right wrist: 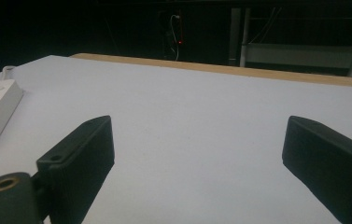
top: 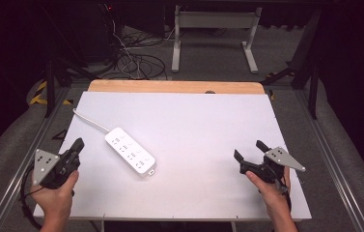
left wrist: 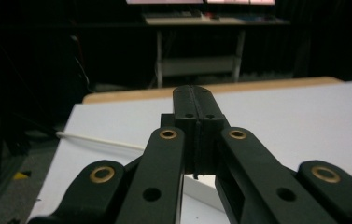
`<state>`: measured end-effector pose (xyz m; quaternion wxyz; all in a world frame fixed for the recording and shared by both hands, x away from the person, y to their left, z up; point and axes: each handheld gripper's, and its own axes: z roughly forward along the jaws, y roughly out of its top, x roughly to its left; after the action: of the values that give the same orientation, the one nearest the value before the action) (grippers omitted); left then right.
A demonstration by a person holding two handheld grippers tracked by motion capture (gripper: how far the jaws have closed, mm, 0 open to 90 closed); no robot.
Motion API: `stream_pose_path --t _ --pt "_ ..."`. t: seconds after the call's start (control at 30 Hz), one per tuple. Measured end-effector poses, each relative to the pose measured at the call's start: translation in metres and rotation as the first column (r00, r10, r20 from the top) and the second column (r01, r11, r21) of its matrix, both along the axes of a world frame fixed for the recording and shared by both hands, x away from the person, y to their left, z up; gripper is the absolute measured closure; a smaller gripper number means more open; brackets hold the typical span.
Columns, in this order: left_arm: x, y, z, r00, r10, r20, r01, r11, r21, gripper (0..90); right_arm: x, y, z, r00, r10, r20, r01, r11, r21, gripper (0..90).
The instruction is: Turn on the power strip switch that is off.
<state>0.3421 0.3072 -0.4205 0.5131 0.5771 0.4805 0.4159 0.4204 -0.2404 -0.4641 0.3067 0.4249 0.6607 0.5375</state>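
Resting low: left claw [top: 77,144] closed, right claw [top: 248,149] spread.

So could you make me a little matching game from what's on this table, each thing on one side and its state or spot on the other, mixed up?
Things:
1. left gripper
2. right gripper
3. white power strip
4. wooden strip

States or places:
A. runs along the far edge of the white tabletop
B. jaws pressed together, holding nothing
C. lies flat on the left half of the tabletop, its cord trailing off to the far left
D. jaws spread wide, holding nothing

Pairs: 1-B, 2-D, 3-C, 4-A
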Motion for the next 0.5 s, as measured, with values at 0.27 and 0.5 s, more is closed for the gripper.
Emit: stream_pose_path --t 0.27,0.5 --pt "-0.019 0.002 -0.001 0.9944 0.065 0.084 -0.064 0.9979 -0.011 88.5 -0.001 0.001 0.001 1.0 0.003 0.006 -0.003 1.0 0.002 9.6" --pt "-0.018 -0.002 -0.004 0.9928 0.057 0.106 -0.06 0.9979 0.024 79.0 -0.003 0.0 0.001 1.0 -0.006 0.002 0.006 1.0 0.004 9.6"
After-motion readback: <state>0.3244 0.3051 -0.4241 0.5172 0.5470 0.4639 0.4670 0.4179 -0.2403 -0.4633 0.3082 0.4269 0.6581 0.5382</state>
